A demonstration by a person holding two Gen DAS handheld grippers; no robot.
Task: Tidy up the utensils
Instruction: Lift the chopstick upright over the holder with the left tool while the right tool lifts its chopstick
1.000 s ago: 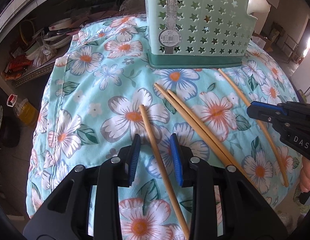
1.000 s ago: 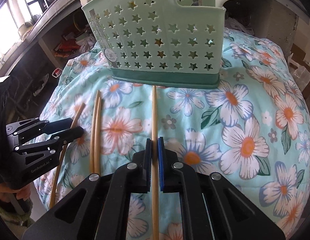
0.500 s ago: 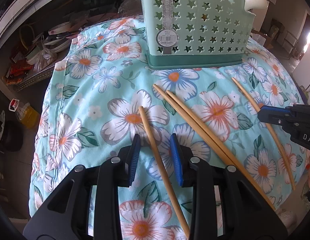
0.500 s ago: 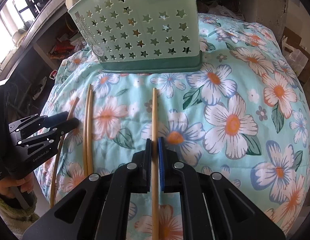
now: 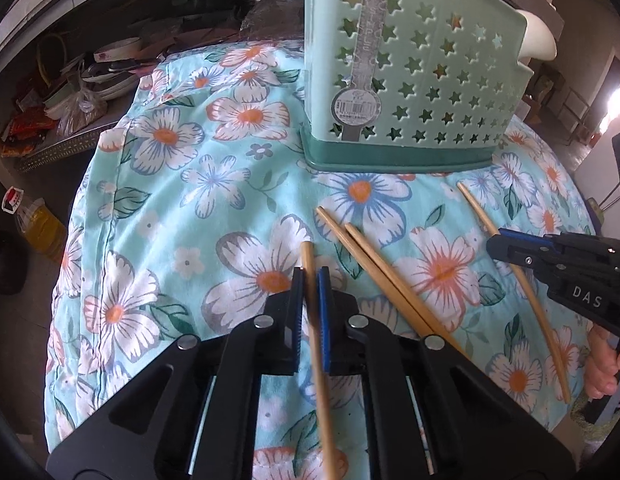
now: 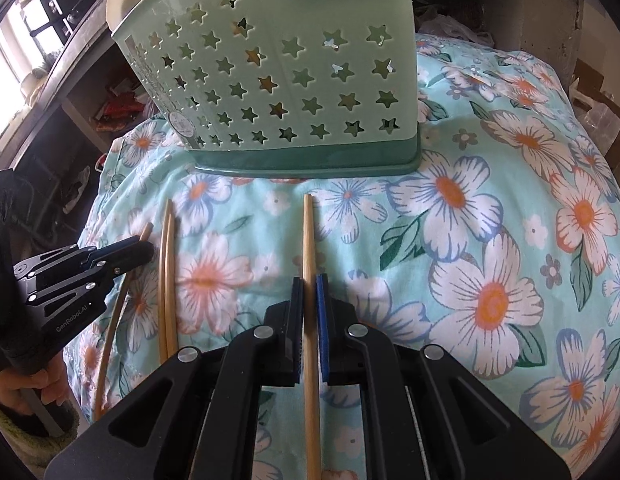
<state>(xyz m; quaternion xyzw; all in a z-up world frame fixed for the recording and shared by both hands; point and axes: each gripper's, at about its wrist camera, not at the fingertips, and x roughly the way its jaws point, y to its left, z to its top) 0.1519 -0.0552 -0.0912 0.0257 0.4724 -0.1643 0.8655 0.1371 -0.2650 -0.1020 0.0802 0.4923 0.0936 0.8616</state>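
Left claw [image 5: 310, 276] just closed on a thin bamboo chopstick [image 5: 316, 344], right claw [image 6: 309, 284] clamped on another [image 6: 308, 240]; off-centre grips near one end risk either swivelling and missing the mint-green star-holed plastic caddy [image 6: 278, 80] at frame top

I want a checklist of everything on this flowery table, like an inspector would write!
Surface: floral cloth covers the table, rumpled at the edges.
Job's things: green star-holed caddy stands upright at the back, utensils already poking out of it. Four chopsticks lie in front: a loose pair side by side, plus one in each gripper.
Clutter: nothing seen on the cloth.
Grippers: left gripper has just been closing its jaws, now shut on the left chopstick. Right gripper shut on the right chopstick. A hand holds the right one.
Cables: nothing seen.
Surroundings: crowded shelves beside the table, a yellow bottle on the floor.
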